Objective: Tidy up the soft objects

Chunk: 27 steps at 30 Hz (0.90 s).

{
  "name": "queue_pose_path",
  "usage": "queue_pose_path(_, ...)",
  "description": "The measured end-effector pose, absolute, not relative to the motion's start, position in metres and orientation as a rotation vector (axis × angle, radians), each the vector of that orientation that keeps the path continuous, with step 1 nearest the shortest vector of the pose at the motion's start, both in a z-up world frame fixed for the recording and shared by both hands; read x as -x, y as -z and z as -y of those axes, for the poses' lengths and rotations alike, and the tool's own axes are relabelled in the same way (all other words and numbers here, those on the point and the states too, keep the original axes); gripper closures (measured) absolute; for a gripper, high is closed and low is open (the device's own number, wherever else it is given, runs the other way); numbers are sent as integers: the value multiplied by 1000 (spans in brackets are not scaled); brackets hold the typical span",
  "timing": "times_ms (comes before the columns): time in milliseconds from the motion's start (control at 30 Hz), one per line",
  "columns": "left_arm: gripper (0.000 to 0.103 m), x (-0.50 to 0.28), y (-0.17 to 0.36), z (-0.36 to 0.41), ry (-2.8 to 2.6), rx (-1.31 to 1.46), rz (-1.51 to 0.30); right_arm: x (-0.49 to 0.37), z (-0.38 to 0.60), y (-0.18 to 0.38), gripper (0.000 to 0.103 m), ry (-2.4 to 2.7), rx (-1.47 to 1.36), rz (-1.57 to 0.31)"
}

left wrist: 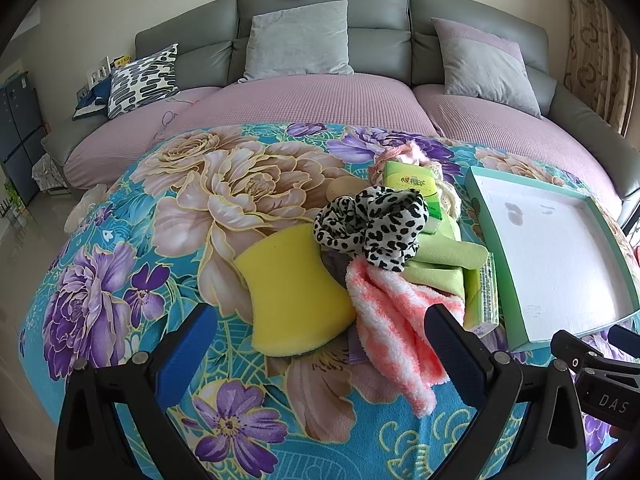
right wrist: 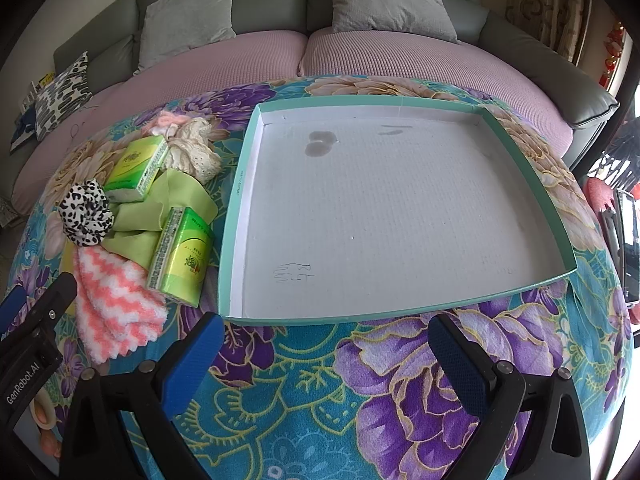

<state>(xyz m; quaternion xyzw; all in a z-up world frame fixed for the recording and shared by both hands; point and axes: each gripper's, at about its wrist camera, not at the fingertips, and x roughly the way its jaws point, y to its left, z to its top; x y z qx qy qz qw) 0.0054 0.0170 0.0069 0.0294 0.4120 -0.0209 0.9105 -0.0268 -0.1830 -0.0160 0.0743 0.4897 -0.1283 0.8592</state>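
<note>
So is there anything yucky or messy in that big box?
Yes. The box has two dark round stains and a grey smear on its white floor near the far wall, plus pen scribbles near the front. Nothing is in it yet; the soft things sit jumbled beside it.

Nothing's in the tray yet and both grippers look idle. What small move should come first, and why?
Probably ease the open left gripper forward and close on the pink-white cloth, which lies nearest, between its fingers at the pile's front edge. The tray beside the pile is empty, and the right gripper is open in front of it.
</note>
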Motion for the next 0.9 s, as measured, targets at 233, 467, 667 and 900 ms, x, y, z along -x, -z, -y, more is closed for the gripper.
queue_pose_path(233, 0, -8, -11, -24, 24, -47, -838, 23, 181, 17, 0, 235, -200, -1023)
queue_pose_path(467, 0, -22, -35, -51, -46, 28, -776, 13, 171, 6, 0, 153, -225, -987)
queue_pose_path(667, 0, -41, -58, -70, -70, 103, -724, -5, 161, -17, 0, 95, -241, -943)
queue_pose_path(900, 0, -73, -52, -86, -147, 161, -824, -34, 131, -38, 0, -25, -228, -903)
